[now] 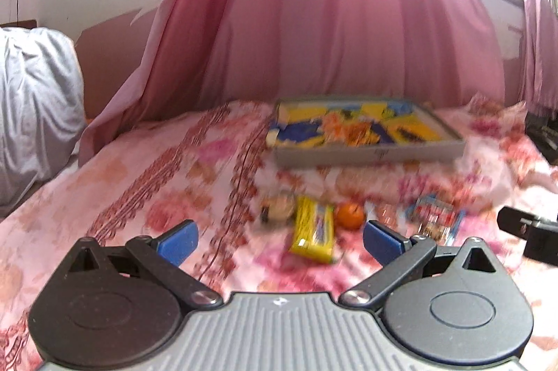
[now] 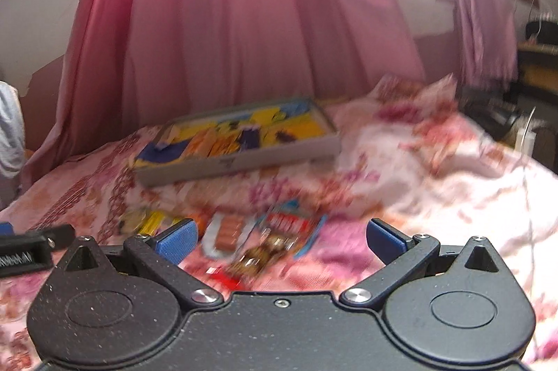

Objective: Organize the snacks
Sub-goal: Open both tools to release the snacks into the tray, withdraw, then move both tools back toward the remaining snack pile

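Both your left gripper (image 1: pixel 279 240) and right gripper (image 2: pixel 280 240) gape empty — that yellow wrapper (image 1: pixel 314 233) just left of the orange (image 1: pixel 349 215) looks light, crinkly — pinch mid-pack.

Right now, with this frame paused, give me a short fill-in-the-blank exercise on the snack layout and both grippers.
1. Both the left gripper and the right gripper have their jaws ____.
2. The grey tray already holds ____ and sits on the floral bedspread.
3. The small orange fruit lies just ____ of the yellow packet in the left wrist view.
4. Behind the tray hangs a ____ curtain.

Missing words: open; snack packets; right; pink
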`<state>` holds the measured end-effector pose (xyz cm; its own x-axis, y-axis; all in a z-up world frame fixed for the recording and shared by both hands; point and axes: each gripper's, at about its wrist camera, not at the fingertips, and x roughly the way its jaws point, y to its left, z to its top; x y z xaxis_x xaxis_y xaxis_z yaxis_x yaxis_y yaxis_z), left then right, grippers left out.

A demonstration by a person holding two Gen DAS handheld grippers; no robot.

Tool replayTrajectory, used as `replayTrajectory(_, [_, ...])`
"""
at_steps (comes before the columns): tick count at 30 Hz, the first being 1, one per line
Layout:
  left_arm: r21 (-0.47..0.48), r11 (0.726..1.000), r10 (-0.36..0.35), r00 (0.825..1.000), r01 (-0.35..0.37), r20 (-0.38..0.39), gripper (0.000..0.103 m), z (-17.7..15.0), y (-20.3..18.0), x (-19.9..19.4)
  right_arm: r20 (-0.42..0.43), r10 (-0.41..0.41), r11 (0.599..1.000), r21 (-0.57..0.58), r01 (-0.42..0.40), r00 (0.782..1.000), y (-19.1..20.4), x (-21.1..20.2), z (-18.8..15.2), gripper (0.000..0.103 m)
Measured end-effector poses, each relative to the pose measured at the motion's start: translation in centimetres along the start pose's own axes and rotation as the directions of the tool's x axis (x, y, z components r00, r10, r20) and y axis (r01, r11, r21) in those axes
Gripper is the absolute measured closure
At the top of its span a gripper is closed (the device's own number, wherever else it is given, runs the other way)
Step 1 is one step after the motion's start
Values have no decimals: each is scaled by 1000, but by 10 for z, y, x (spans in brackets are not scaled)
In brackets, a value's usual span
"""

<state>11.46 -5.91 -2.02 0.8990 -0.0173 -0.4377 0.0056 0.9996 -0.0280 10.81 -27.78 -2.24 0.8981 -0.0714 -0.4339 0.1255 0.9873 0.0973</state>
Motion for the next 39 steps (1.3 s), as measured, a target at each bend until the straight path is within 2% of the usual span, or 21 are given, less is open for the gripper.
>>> replayTrajectory(5, [-8,1000,15,999,-16,-52,0,-14,8,2,-49,12,999,-41,-14,999,11,6,-9,1])
replayTrajectory(10, [-14,1000,21,997,-22,-70,0,-19,13,6,-114,17,998,-50,-22,993,16,17,-12,1])
replayTrajectory(23, [-24,998,48,991,-51,-123,0,-21,17,22,-178,39,997,-62,-51,983,22,31,-15,1])
replayTrajectory(39, [72,997,51,984,-39,-172,0,-5,7,58,-232,79,995,-46,-92,970,23,46,-8,1])
